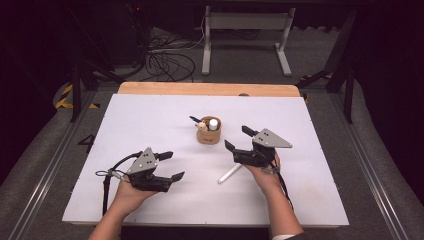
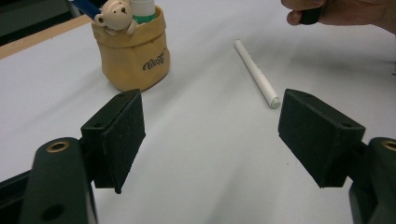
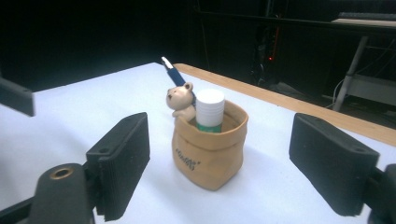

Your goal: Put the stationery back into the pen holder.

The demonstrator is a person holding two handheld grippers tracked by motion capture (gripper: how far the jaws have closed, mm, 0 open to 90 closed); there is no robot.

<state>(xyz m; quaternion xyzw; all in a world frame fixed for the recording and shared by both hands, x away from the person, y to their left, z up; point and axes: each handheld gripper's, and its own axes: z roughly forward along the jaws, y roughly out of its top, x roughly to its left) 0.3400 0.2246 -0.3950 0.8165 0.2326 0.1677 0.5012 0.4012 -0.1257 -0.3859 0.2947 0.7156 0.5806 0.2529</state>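
A tan soft pouch (image 1: 208, 134) stands near the middle of the white table (image 1: 150, 120). It holds a white glue stick (image 3: 209, 109), a small bear figure (image 3: 181, 100) and a blue pen (image 3: 172, 72). A white marker (image 1: 230, 173) lies flat on the table just right of and nearer than the pouch. My left gripper (image 1: 174, 165) rests at the front left, open and empty, facing the pouch (image 2: 133, 60) and the marker (image 2: 257, 74). My right gripper (image 1: 236, 137) hovers just right of the pouch (image 3: 208, 149), open with nothing between its jaws.
A wooden strip (image 1: 210, 89) runs along the table's far edge. Beyond it on the floor lie black cables (image 1: 167, 62) and a white desk frame (image 1: 245, 40). Dark stands flank the table on both sides.
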